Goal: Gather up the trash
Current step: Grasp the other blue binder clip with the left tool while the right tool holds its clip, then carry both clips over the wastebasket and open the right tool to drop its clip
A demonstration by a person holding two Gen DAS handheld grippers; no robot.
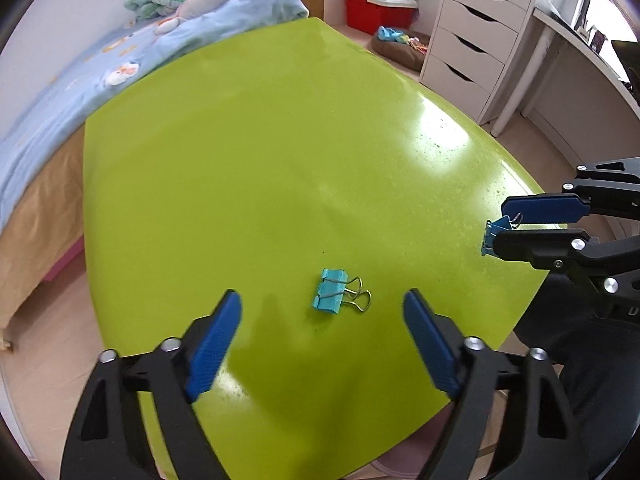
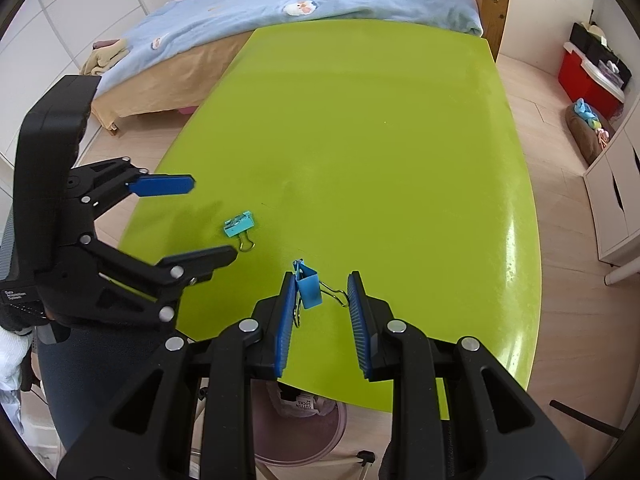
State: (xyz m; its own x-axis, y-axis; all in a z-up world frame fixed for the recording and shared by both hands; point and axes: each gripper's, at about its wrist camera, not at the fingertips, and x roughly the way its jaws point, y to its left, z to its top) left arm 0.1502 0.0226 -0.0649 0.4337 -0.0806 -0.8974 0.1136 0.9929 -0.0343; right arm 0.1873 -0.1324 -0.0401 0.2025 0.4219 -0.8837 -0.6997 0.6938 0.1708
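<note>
A teal binder clip (image 1: 331, 290) lies on the green table (image 1: 260, 168), just ahead of and between the open fingers of my left gripper (image 1: 322, 304); it also shows in the right wrist view (image 2: 239, 225). My right gripper (image 2: 322, 284) holds a blue binder clip (image 2: 309, 288) by its wire handles, lifted slightly above the table near its front edge. In the left wrist view the right gripper (image 1: 502, 222) and its clip (image 1: 496, 229) are at the far right. The left gripper (image 2: 212, 218) appears at the left of the right wrist view.
A pink bin (image 2: 302, 432) with a plastic bag stands on the floor under the table's near edge. A bed with a blue blanket (image 1: 80, 80) borders the table's far left. White drawers (image 1: 476, 32) and a red box (image 1: 368, 12) stand beyond the table.
</note>
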